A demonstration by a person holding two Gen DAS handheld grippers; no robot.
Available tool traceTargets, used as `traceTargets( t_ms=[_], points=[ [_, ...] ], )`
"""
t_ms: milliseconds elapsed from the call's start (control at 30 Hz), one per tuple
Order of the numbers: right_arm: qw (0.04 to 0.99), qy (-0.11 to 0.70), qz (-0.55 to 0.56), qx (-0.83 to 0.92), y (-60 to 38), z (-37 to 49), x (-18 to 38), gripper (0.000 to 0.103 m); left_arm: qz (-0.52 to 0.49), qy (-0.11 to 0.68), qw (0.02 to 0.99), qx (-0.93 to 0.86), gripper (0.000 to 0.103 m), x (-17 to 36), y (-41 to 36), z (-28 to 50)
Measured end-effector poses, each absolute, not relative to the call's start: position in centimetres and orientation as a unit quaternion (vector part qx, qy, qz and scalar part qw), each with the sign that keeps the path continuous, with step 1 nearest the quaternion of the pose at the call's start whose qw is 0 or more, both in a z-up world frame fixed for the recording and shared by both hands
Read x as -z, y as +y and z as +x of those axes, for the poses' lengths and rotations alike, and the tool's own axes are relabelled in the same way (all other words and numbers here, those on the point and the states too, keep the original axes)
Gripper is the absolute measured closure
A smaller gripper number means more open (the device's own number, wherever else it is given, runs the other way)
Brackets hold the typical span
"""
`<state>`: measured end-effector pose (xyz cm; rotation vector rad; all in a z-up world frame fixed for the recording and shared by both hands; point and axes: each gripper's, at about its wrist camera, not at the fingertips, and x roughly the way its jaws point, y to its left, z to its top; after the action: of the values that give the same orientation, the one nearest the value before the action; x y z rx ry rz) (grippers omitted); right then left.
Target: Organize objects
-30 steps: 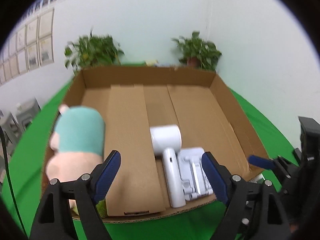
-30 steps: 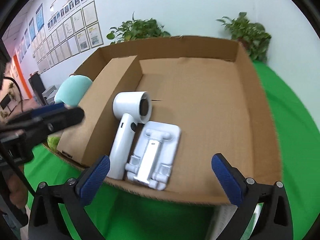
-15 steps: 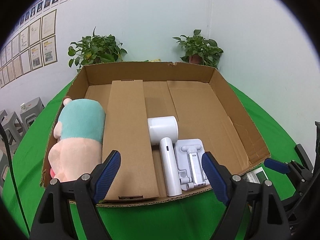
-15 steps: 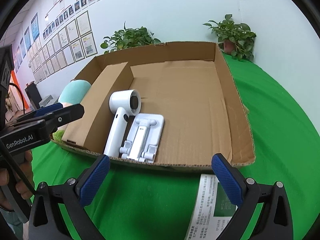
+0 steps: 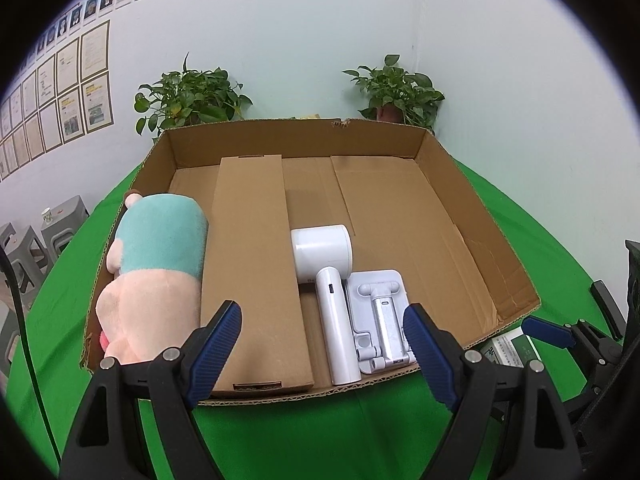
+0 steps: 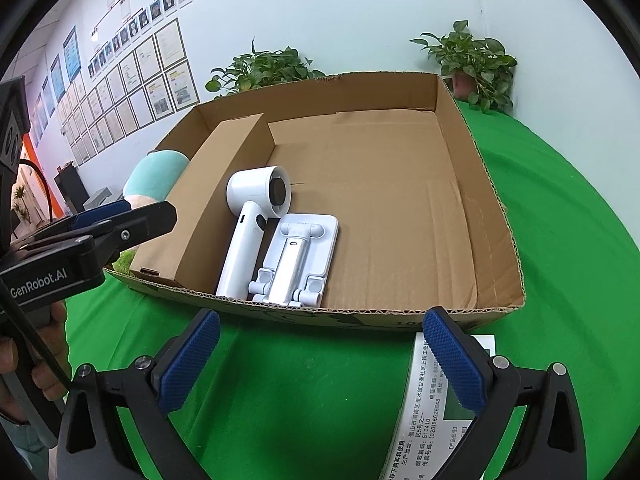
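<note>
An open cardboard box (image 5: 496, 216) lies on green cloth. A cardboard divider (image 5: 252, 264) splits it. Left of the divider lies a pink and teal plush toy (image 5: 160, 256). To the divider's right lie a white handheld dryer (image 5: 332, 280) and a white folding stand (image 5: 380, 312), side by side at the near wall. My left gripper (image 5: 324, 344) hangs open over that near wall, holding nothing. My right gripper (image 6: 320, 360) stands open over the cloth in front of the box (image 6: 480, 184). A white and green printed carton (image 6: 424, 412) lies on the cloth under its right finger.
Two potted plants (image 5: 192, 96) (image 5: 396, 92) stand behind the box against the wall. The box's right half is bare cardboard. Green cloth (image 6: 300, 380) spreads between the box and me. A person's hand (image 6: 48, 360) grips the left tool at the left edge.
My right gripper has drawn back from above the box to the cloth in front of it, bringing the printed carton into view. The left gripper has barely moved. Both stay open.
</note>
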<state>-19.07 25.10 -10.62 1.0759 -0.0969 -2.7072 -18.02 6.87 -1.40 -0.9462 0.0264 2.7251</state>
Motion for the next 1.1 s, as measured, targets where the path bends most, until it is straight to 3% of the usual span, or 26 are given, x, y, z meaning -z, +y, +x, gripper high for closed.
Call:
traceTargets(
  t_ms=[433, 633, 700, 867, 1100],
  points=[
    [0.13, -0.027, 0.421, 0.897, 22.7, -25.1, 10.6, 0.002, -0.332, -0.016, 0.115, -0.936, 0.02, 1.8, 4.5, -17.9],
    [0.125, -0.032, 0.488, 0.863, 21.4, -29.7, 13.6, 0.026, -0.329, -0.024, 0.106, -0.938, 0.02, 1.8, 2.6, -17.5],
    [0.123, -0.023, 0.502, 0.856, 20.8, -30.4, 14.4, 0.038, -0.331, -0.03, 0.105, -0.937, 0.02, 1.9, 2.0, -17.6],
    [0.121, 0.009, 0.508, 0.853, 19.3, -30.8, 15.3, 0.053, -0.332, -0.041, 0.103, -0.937, 0.02, 2.0, 1.0, -17.7],
    [0.133, 0.031, 0.506, 0.852, 19.1, -31.0, 15.3, 0.055, -0.332, -0.045, 0.106, -0.936, 0.02, 2.1, 0.5, -17.5]
  ],
)
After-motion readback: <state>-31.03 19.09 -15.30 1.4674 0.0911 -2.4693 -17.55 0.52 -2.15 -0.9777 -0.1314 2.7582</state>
